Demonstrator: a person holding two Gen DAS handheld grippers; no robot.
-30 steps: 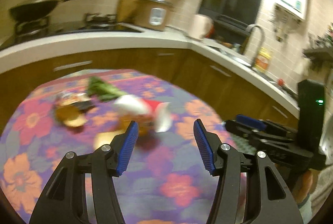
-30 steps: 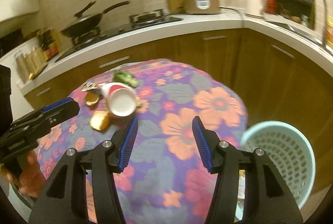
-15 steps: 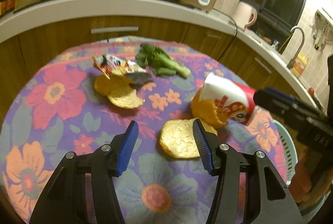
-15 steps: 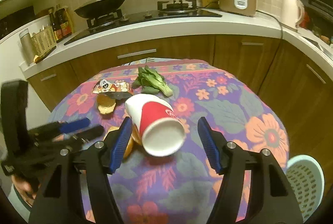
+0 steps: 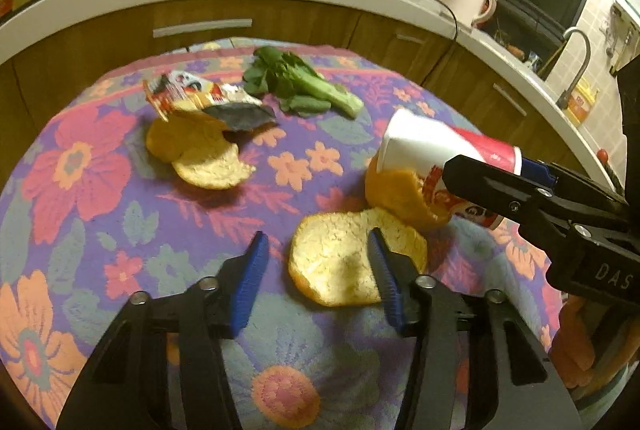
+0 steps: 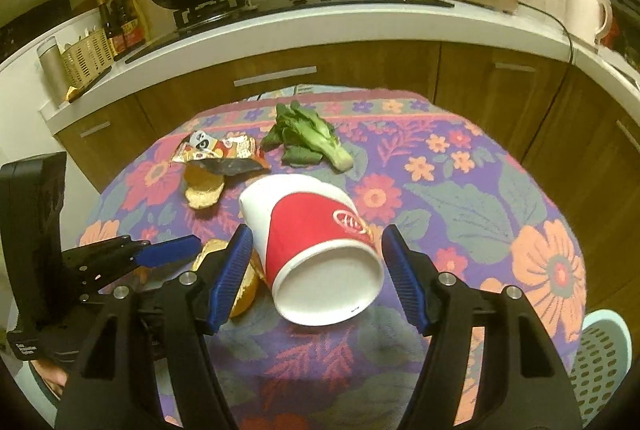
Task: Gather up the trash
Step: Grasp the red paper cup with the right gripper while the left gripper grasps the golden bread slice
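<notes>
Round table under a purple floral cloth (image 6: 460, 190) carries all the litter; a pale blue perforated plastic basket (image 6: 604, 358) sits low off its right edge.

Right gripper (image 6: 316, 266) — blue-padded jaws spread wide, straddling the red-and-white paper cup (image 6: 316, 242), which lies on its side with the white base toward the camera. Gaps show on both sides of the cup (no contact visible).

Left gripper (image 5: 316, 270) — jaws also wide, holding nothing. It hovers low over the nearer piece of orange peel (image 5: 340, 266); the right pad overlaps the peel in view, and whether it touches cannot be told.

A second curl of the same peel leans against the cup's side (image 5: 404, 198).

Leafy green vegetable stalk (image 6: 312, 138) lies at the far side of the cloth, apart from the cup.

Crumpled red-and-silver snack wrapper (image 6: 224, 154) lies left of the greens, its edge over another orange peel piece (image 6: 204, 188).
</notes>
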